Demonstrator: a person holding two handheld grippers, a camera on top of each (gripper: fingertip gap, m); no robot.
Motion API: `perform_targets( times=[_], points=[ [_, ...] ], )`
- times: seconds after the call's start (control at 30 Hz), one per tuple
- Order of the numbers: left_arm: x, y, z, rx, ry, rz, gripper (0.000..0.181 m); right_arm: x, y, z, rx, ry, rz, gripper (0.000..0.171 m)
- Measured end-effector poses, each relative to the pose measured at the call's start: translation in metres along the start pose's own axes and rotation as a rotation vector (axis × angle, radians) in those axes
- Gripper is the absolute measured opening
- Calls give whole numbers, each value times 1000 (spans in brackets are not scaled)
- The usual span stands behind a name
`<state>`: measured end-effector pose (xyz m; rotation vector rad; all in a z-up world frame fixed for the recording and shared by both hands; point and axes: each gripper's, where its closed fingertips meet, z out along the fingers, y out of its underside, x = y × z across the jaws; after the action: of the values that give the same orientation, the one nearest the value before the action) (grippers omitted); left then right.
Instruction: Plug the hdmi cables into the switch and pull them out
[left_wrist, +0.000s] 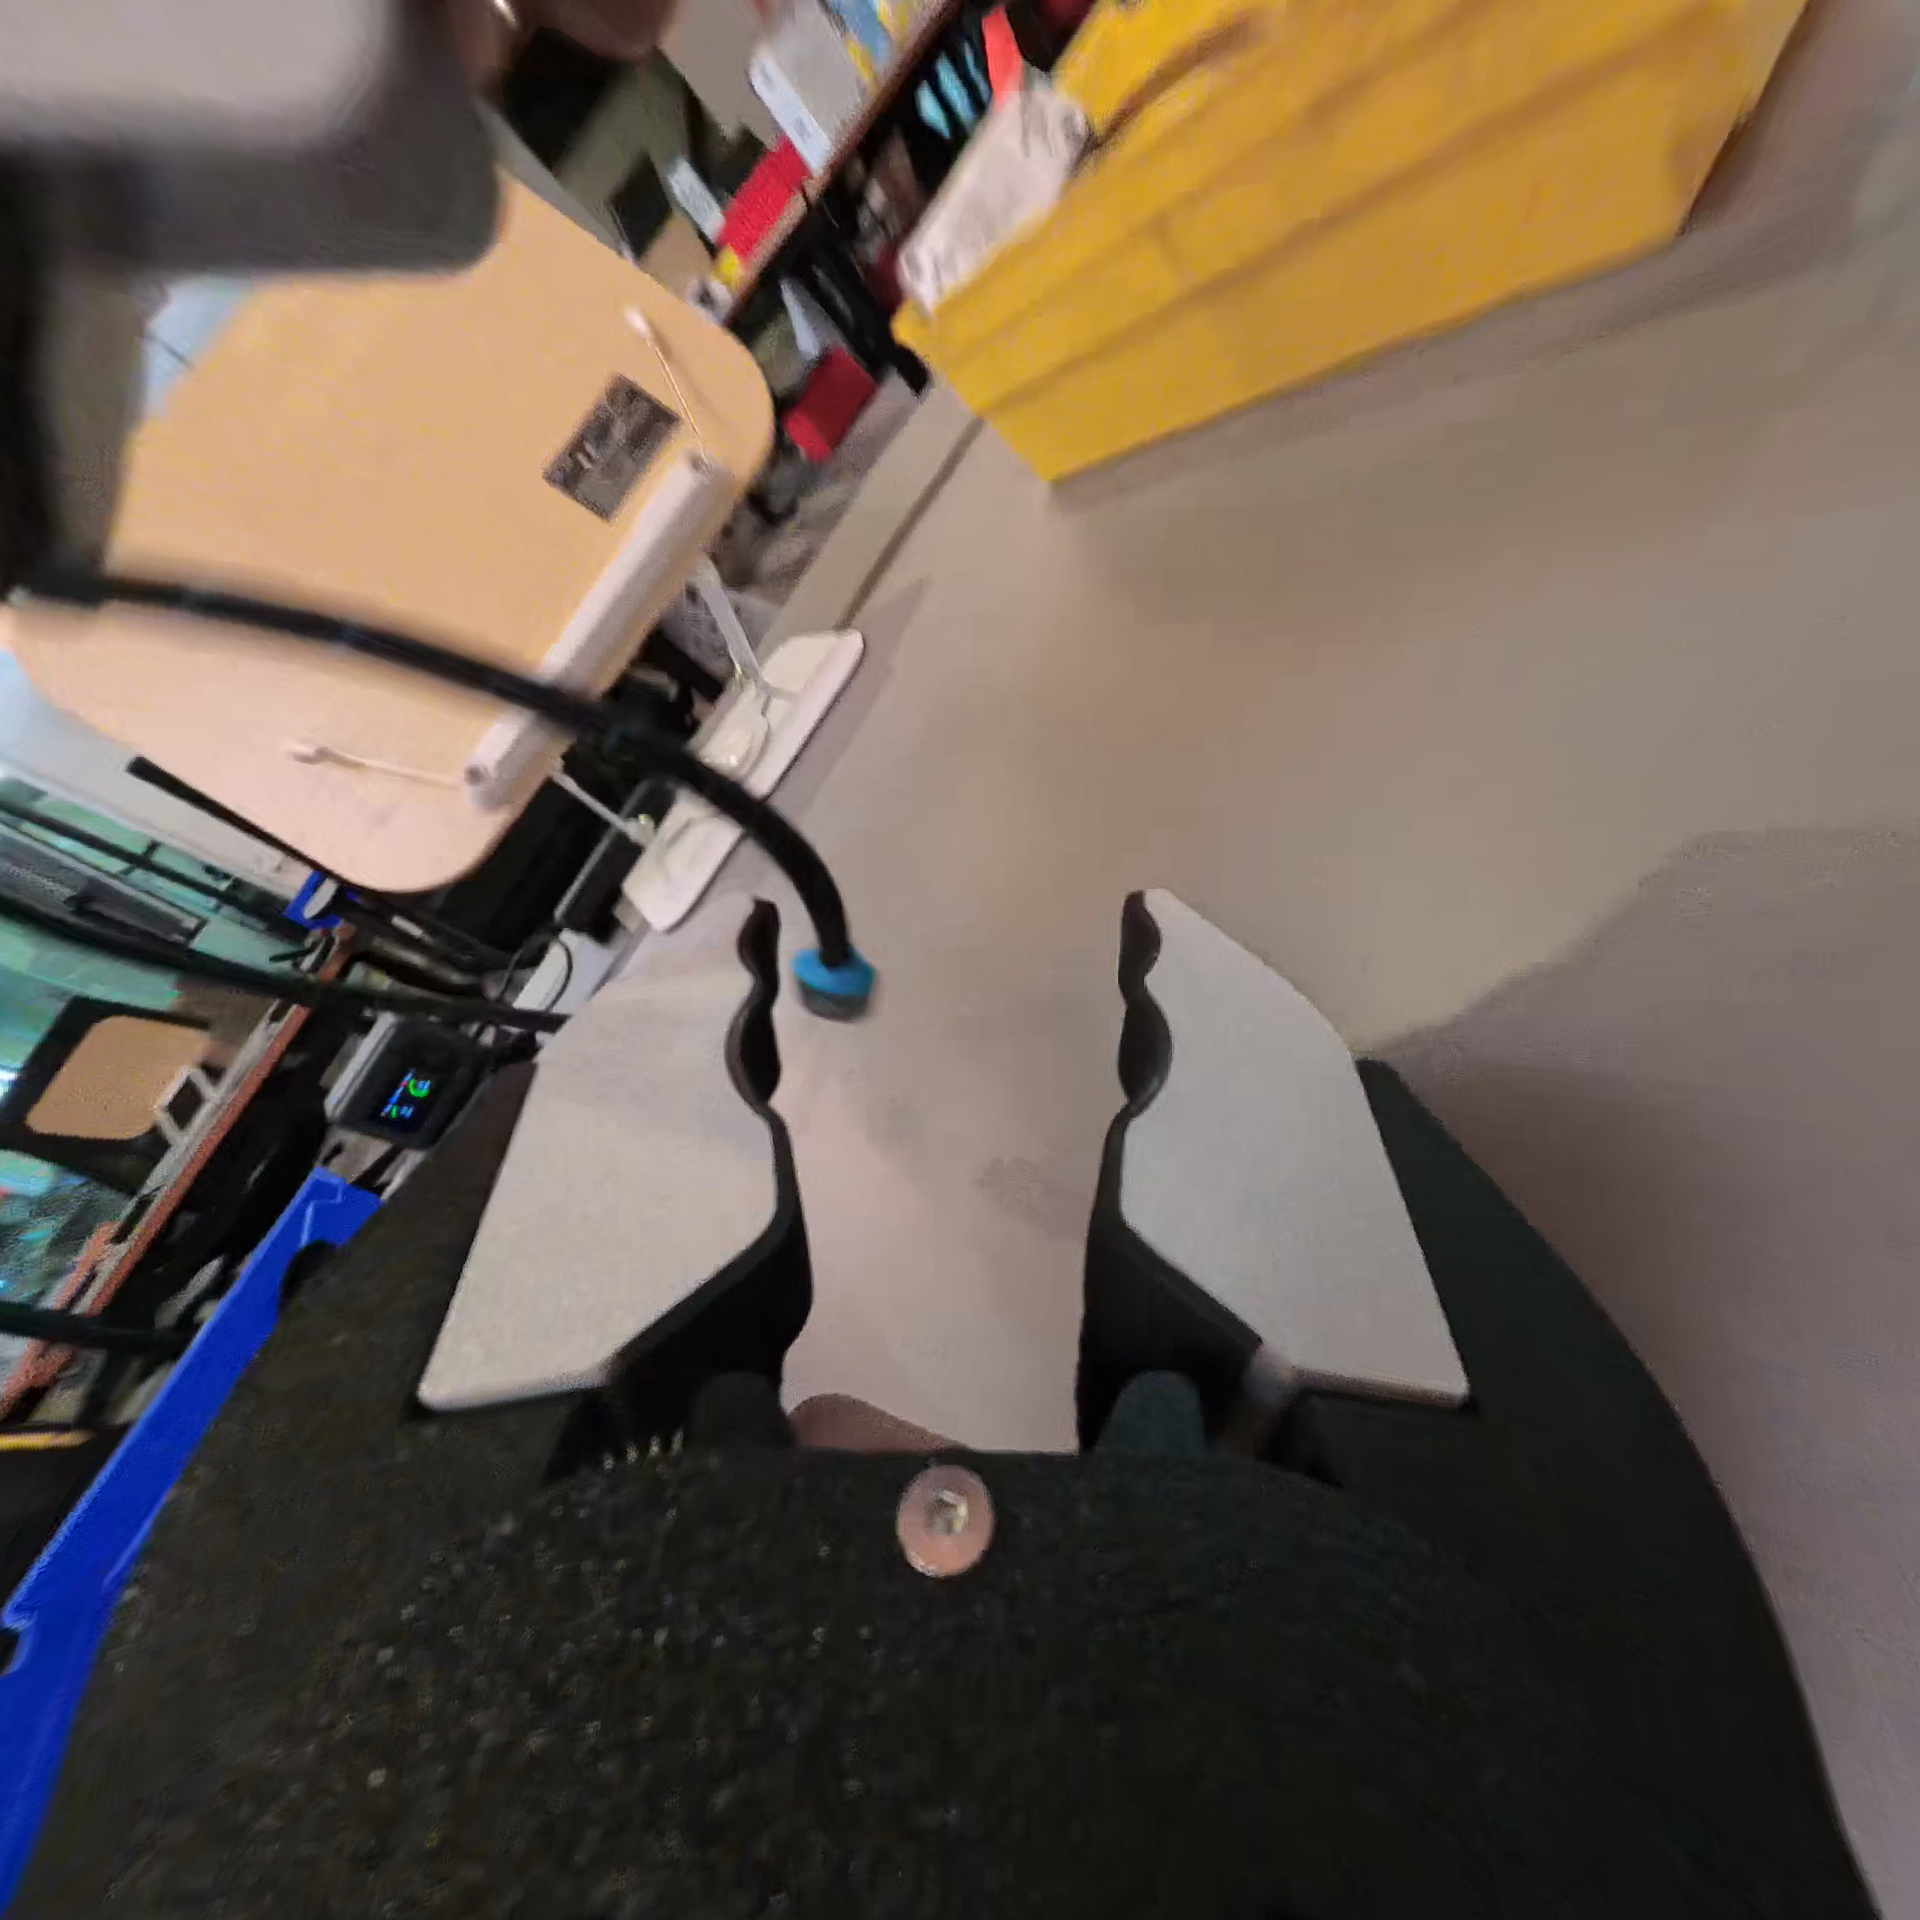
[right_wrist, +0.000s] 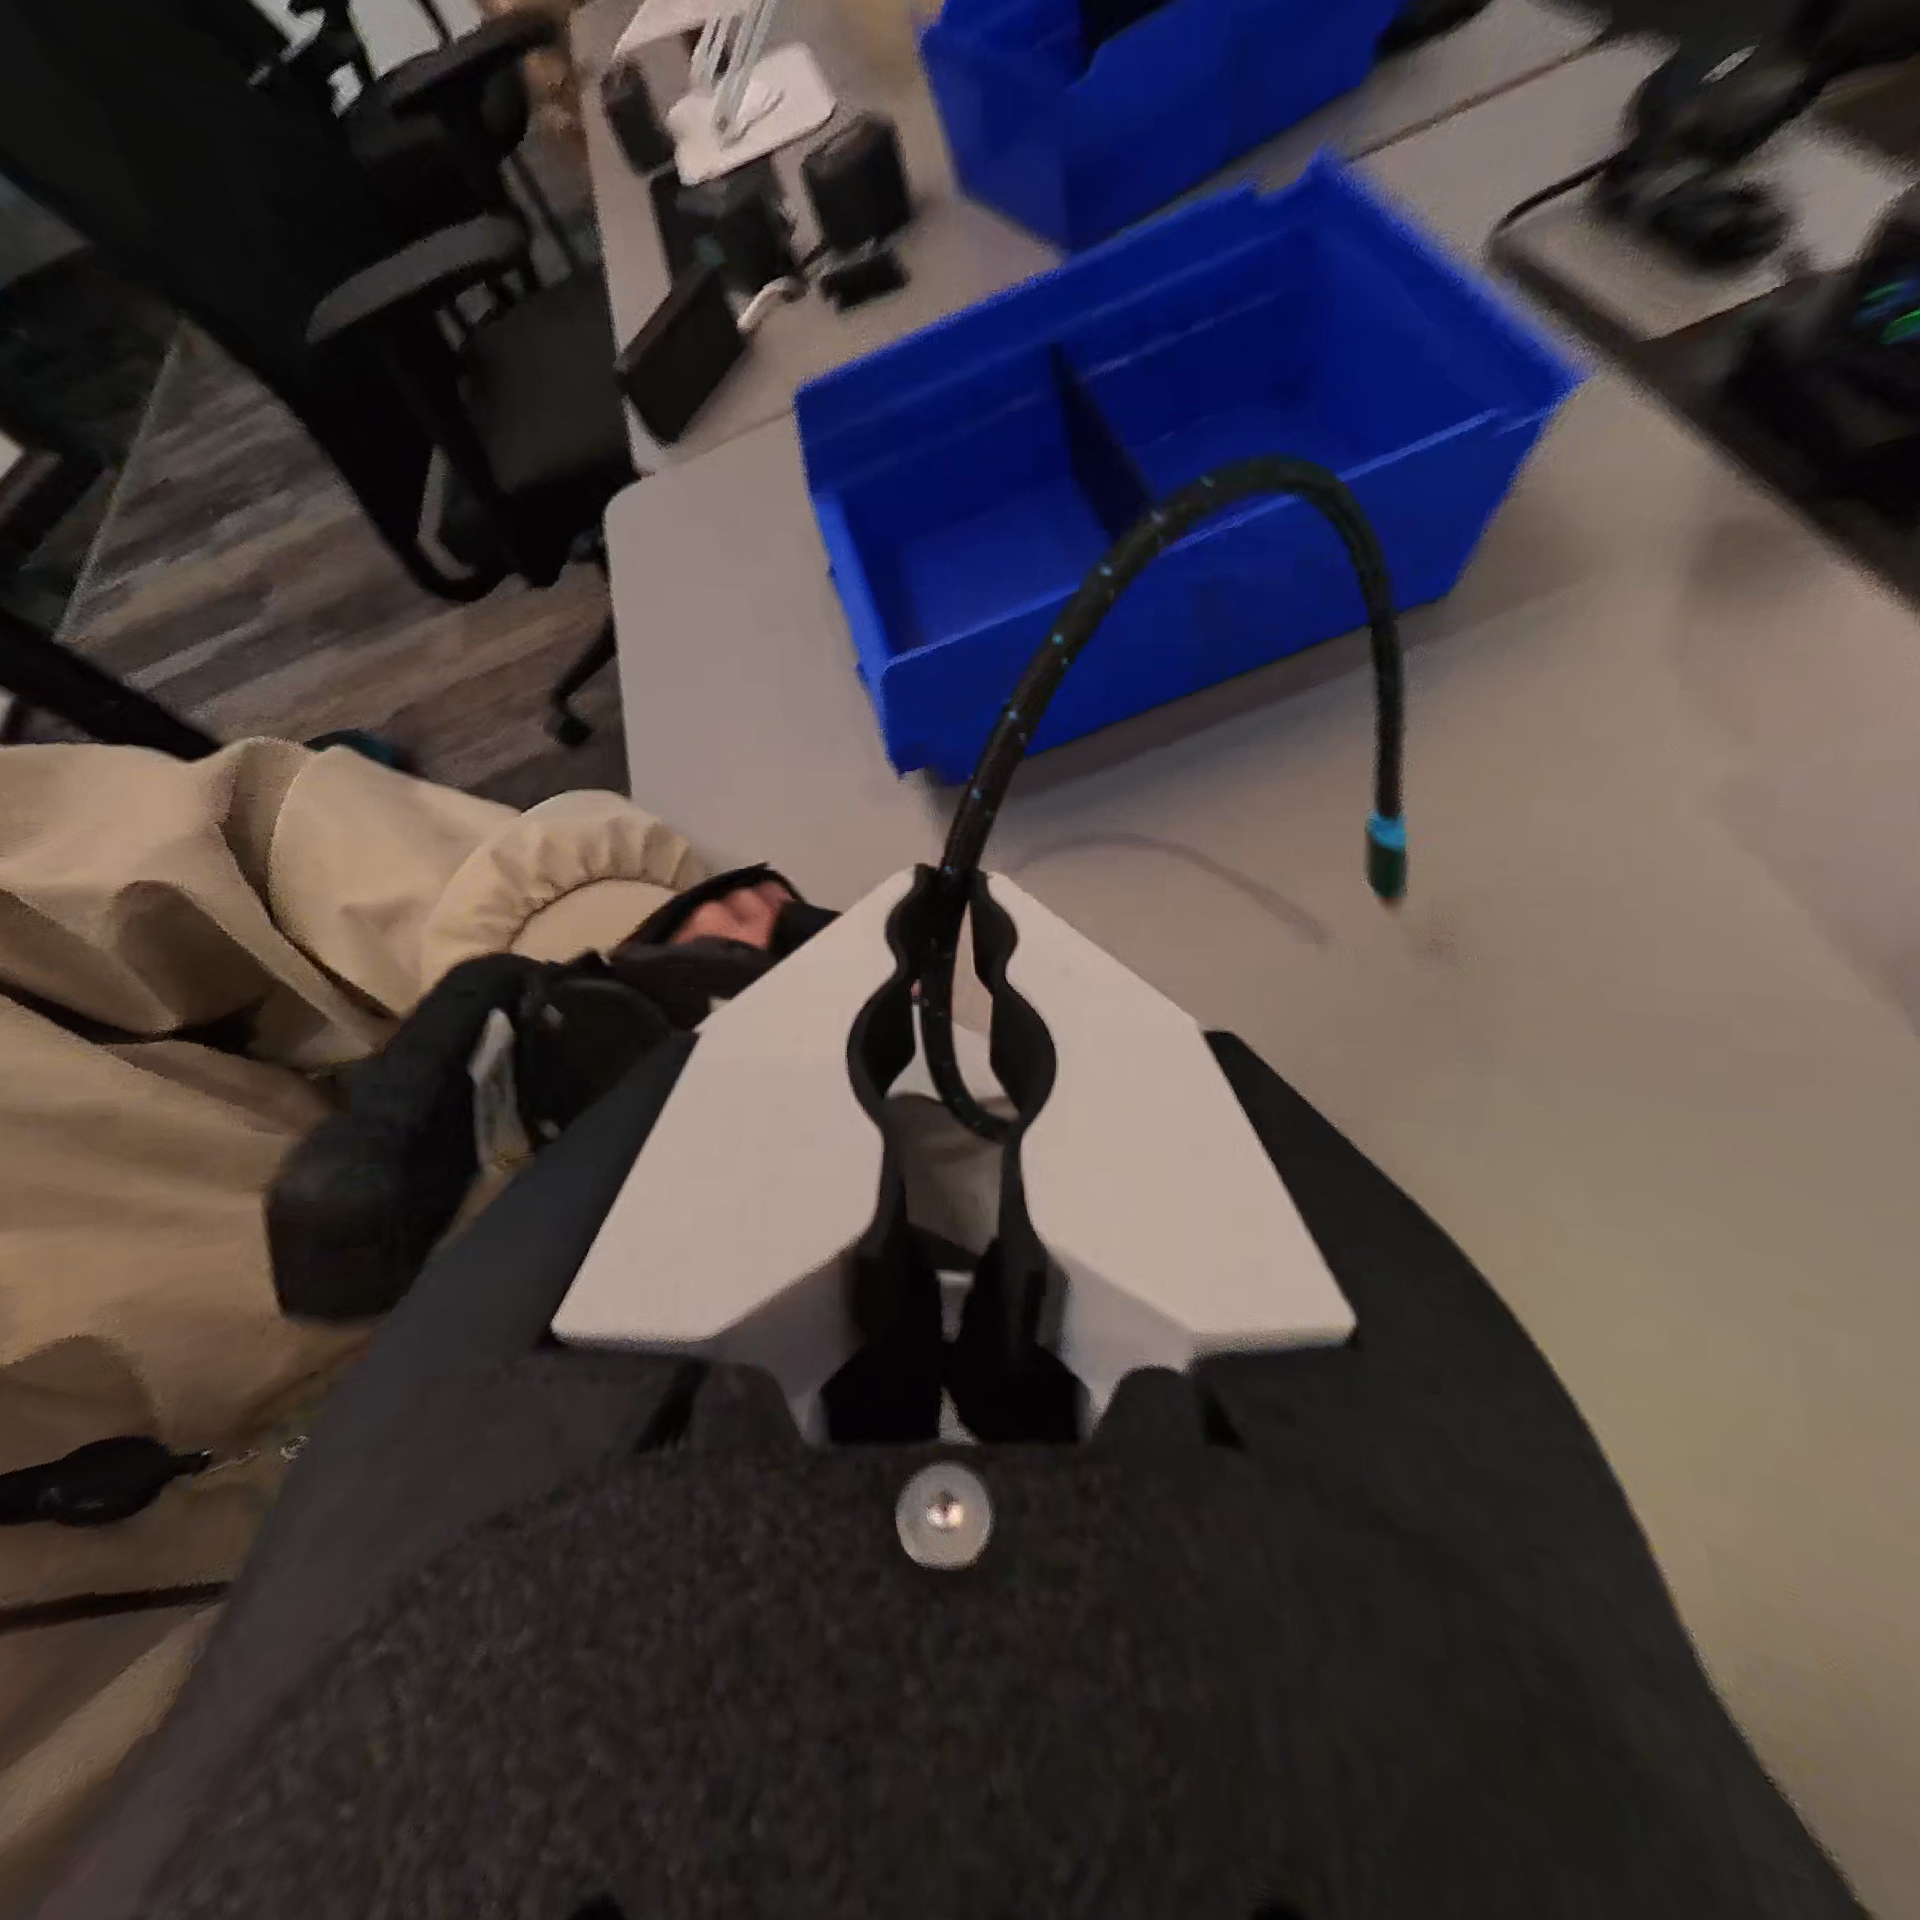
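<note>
Between the right gripper's (right_wrist: 948, 899) nearly closed tips, the braided black hdmi cable (right_wrist: 1101, 592) is pinched partway along its length. It arches up over the divided blue bin (right_wrist: 1195, 644) and droops so that its teal-collared plug (right_wrist: 1387, 852) hangs free above the grey counter (right_wrist: 1558, 1039), touching nothing.

Left gripper (left_wrist: 940, 935): jaws wide apart, empty. Left wrist view is tilted and blurred; same plug (left_wrist: 834, 977) hangs just beyond its fingertips.

No switch identifiable in either view.

Judged step: cable carried in the air, either before plugging or after pulling out; cannot tell which.

Next move likely needs a grip closer to the plug, since the loose end flops, possibly with the left gripper taking the plug body, then lining it up with a port.

Second blue bin (right_wrist: 1091, 114) sits farther back.
</note>
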<state>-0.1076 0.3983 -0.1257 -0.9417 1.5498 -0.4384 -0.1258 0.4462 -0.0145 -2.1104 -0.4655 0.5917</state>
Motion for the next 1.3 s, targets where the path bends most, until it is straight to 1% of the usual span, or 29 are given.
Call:
perform_targets(
  times=[0.13,0.2,0.27,0.33,0.4,0.47,0.53,0.63,0.7,0.8,0.87,0.97,1.07,1.13,1.23,1.3],
  points=[
    [-15,-35,-25,193,-4,-131,60,8,-17,-87,113,121,-30,5],
    [-16,-38,-27,213,17,-186,58,10,-19,-136,143,197,-56,5],
    [-15,-30,-22,189,42,-239,54,11,-13,-184,128,277,-85,5],
    [-13,-18,-14,149,66,-272,52,15,0,-228,72,358,-117,5],
    [-15,-7,-8,118,63,-294,50,19,20,-266,-31,420,-170,5],
    [-18,-2,-4,96,63,-316,50,27,49,-293,-170,446,-198,5],
    [-19,1,-1,85,69,-346,50,39,82,-312,-308,455,-167,5],
    [-19,3,0,79,77,-369,48,47,132,-316,-471,349,-31,5],
    [-18,3,0,75,77,-361,48,54,161,-314,-572,312,49,5],
    [-16,3,0,69,73,-342,47,60,189,-305,-660,261,116,5],
    [-16,4,0,67,70,-335,47,74,191,-297,-645,286,87,5],
    [-16,6,0,58,71,-335,46,93,198,-290,-691,333,74,5],
    [-16,9,1,49,71,-337,46,102,185,-282,-698,387,0,5],
    [-17,10,1,47,72,-338,46,104,183,-276,-736,410,-41,5],
    [-15,10,1,42,78,-335,46,108,206,-266,-858,401,-47,5],
    [-14,11,1,38,85,-340,46,105,226,-258,-881,337,44,6]
  ],
)
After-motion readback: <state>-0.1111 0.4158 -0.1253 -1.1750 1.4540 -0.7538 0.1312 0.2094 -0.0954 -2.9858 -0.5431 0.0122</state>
